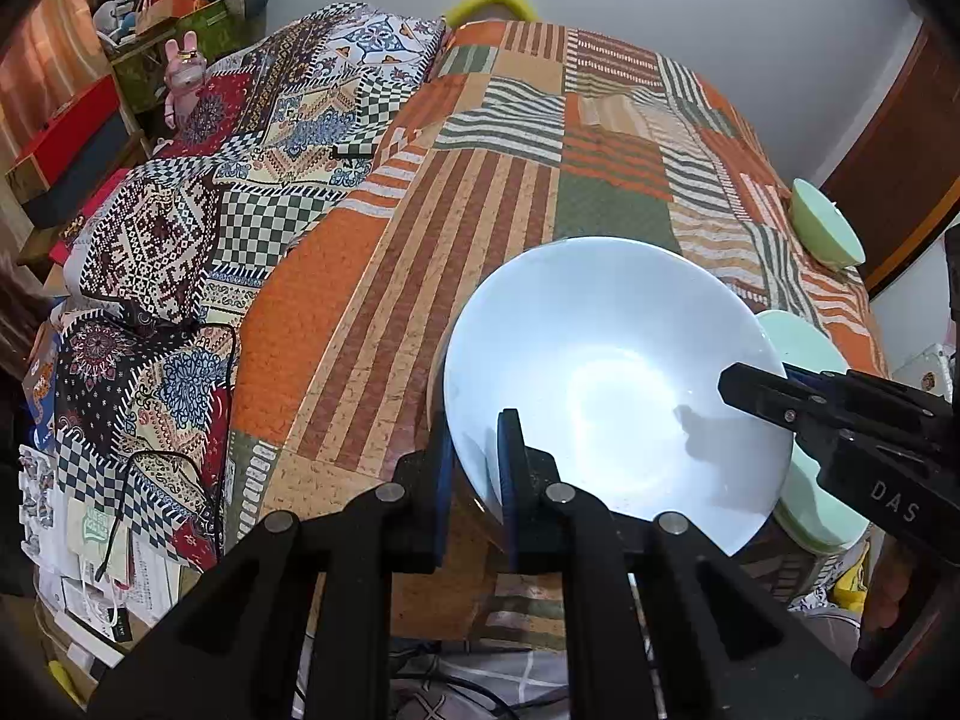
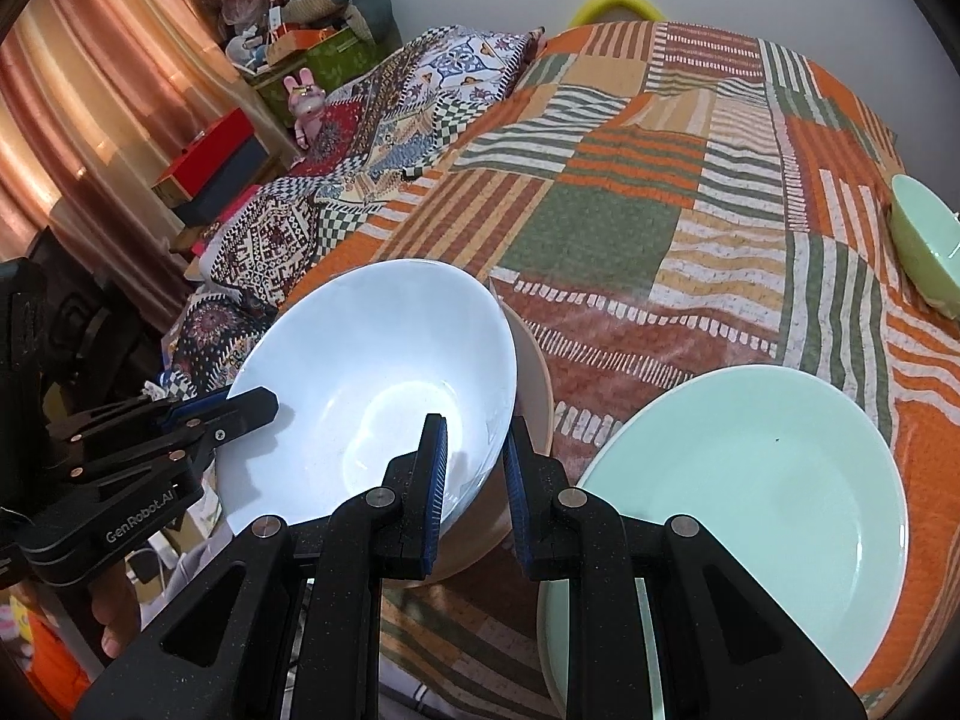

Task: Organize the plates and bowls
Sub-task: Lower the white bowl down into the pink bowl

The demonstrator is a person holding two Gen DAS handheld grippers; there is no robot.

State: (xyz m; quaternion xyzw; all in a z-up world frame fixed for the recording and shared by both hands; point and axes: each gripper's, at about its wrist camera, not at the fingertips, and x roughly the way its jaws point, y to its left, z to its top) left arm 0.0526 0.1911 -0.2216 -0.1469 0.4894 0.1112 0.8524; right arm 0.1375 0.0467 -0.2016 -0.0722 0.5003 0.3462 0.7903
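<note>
Nearest the lens in the left wrist view, the left gripper (image 1: 474, 468) is clamped on the near rim of a white bowl (image 1: 612, 384), one blue-padded finger inside the bowl, the other outside its wall. The right gripper (image 1: 774, 384) reaches in from the right and pinches the bowl's right rim in the same way. In the right wrist view the right gripper (image 2: 474, 468) straddles the white bowl's (image 2: 372, 384) right-hand wall, inner finger on the white inside, outer finger against the outside; the left gripper (image 2: 240, 408) bites the opposite rim from the left. Bowl is tilted, its mouth facing the cameras. Just behind and under it sits a tan bowl (image 2: 534, 372), only part of its rim and side visible; whether the white bowl rests in it or hangs just above, cannot tell. Near right: a stack of pale green plates (image 2: 750, 468) on the patchwork cloth (image 2: 600, 228), just beside the bowls. Same stack shows as a green edge (image 1: 810, 492) behind the white bowl in the left view. Far right, near the table edge: a small green bowl (image 2: 924, 240), well apart from the rest, also seen at (image 1: 825, 231). Left of the table: a heap of patterned fabric (image 1: 180, 240), a pink rabbit toy (image 2: 306, 102), and boxes by the curtain.
</note>
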